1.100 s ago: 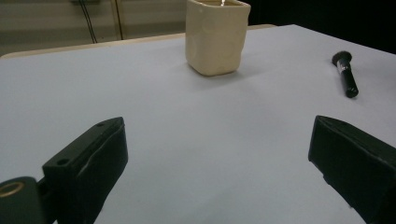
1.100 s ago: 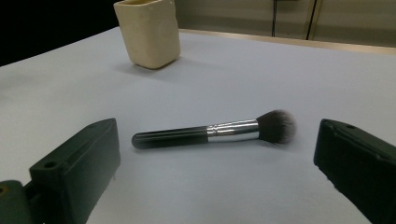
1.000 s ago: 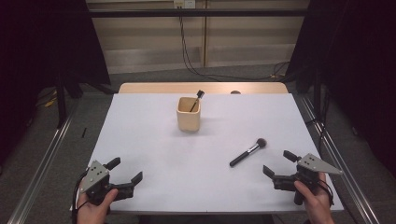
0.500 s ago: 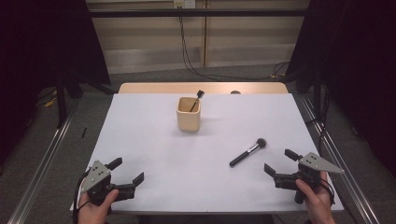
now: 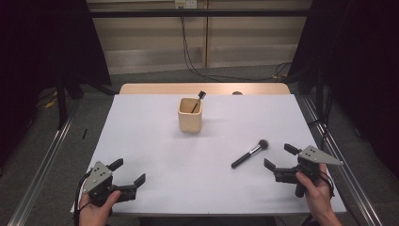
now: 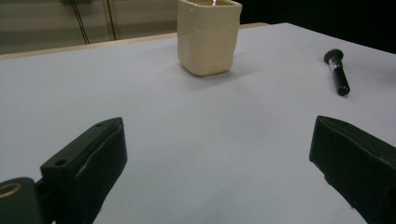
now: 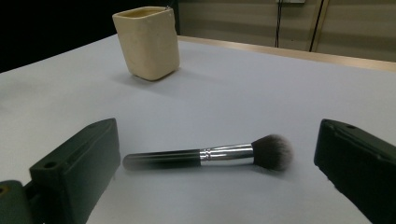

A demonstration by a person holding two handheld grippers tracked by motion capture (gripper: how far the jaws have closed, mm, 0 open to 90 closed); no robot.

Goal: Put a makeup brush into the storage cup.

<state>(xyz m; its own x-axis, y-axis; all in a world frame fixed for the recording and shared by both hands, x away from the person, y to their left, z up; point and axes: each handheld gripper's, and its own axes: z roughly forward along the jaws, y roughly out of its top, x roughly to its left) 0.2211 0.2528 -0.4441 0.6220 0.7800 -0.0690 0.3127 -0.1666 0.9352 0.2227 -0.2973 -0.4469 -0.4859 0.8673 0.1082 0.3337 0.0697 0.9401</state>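
Observation:
A black-handled makeup brush [image 5: 249,153] [image 7: 210,154] [image 6: 337,72] with a silver ferrule lies flat on the white table [image 5: 155,136], right of centre. A cream square cup [image 5: 190,114] [image 6: 208,36] [image 7: 147,41] stands upright toward the back, and a thin dark brush [image 5: 198,100] leans inside it. My right gripper [image 5: 278,158] rests open near the front right, just right of the lying brush, which sits ahead of its spread jaws. At the front left corner my left gripper [image 5: 127,172] is open, with nothing between its jaws.
The table's wooden back edge [image 5: 202,88] shows behind the white cover. Metal rails [image 5: 42,165] run along both sides on the grey floor. Cables [image 5: 188,52] hang down the far wall, and dark curtains flank the scene.
Both hands have drifted slightly toward the near edge. The brush and the cup have stayed put.

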